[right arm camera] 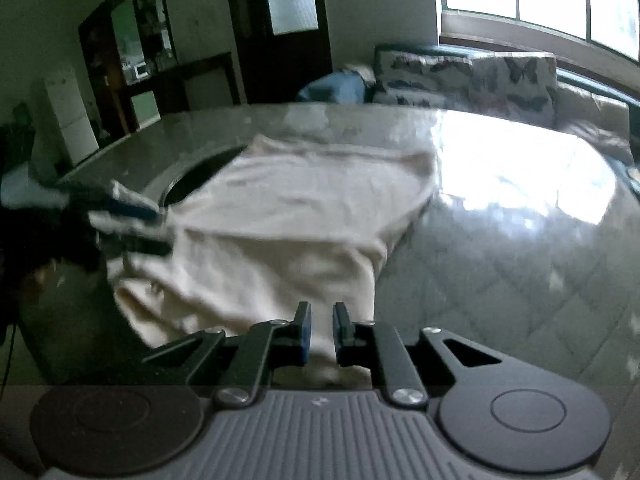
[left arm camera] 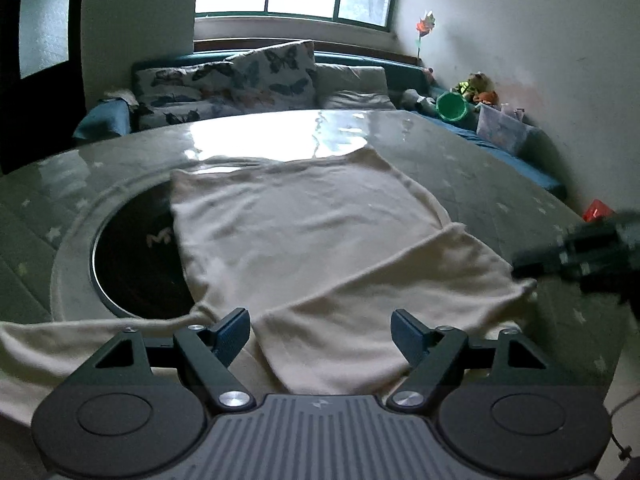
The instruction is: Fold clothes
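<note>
Item: cream garment (left arm camera: 304, 232), spread on the quilted table (left arm camera: 500, 184), one side lapping a round dark inset (left arm camera: 136, 256), near corner folded over. Left gripper (left arm camera: 320, 336): jaws wide apart above the near hem, empty. Right gripper (right arm camera: 320, 330): jaws narrowly parted, opening; cloth between them, contact unclear through blur.

A home living room: butterfly cushions (left arm camera: 256, 76), sofa (left arm camera: 500, 148), toys (left arm camera: 476, 88).

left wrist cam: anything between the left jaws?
Only the cream garment. In the left wrist view, the left gripper stands open over its near folded edge, pads clear of the cloth, nothing else in the gap.
</note>
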`<state>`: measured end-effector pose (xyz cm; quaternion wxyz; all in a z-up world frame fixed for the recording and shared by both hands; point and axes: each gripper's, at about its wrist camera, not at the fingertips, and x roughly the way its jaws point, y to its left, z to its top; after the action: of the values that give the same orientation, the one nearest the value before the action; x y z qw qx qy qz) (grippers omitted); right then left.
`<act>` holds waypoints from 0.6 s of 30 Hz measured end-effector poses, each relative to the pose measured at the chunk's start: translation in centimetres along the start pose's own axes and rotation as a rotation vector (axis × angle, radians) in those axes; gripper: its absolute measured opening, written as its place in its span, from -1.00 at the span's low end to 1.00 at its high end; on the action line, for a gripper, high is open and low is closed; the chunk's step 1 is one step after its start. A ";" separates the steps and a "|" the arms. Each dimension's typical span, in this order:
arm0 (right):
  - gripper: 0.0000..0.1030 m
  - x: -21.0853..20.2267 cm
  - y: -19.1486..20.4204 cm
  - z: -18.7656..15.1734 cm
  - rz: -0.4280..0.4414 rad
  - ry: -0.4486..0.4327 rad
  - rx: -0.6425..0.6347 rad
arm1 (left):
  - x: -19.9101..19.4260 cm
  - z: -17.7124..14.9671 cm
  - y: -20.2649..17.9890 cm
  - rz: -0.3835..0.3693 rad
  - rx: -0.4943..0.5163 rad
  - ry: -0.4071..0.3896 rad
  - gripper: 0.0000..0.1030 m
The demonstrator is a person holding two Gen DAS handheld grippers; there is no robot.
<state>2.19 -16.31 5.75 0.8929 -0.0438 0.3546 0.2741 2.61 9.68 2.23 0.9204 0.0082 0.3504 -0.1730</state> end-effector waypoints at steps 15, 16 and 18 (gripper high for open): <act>-0.65 5.1 0.1 2.2 -0.019 0.000 -0.047 | -1.7 -2.5 1.1 0.007 -0.020 0.001 0.20; -0.64 4.8 0.7 2.2 -0.006 -0.002 -0.064 | -2.0 -2.7 1.5 0.019 -0.033 -0.003 0.20; -0.61 4.5 1.8 2.4 0.031 0.001 -0.093 | -2.9 -2.9 2.6 0.056 -0.071 -0.016 0.20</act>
<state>5.40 -12.06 4.72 0.8853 -0.0798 0.3427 0.3040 -0.46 13.43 1.63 0.9274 -0.0162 0.3487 -0.1348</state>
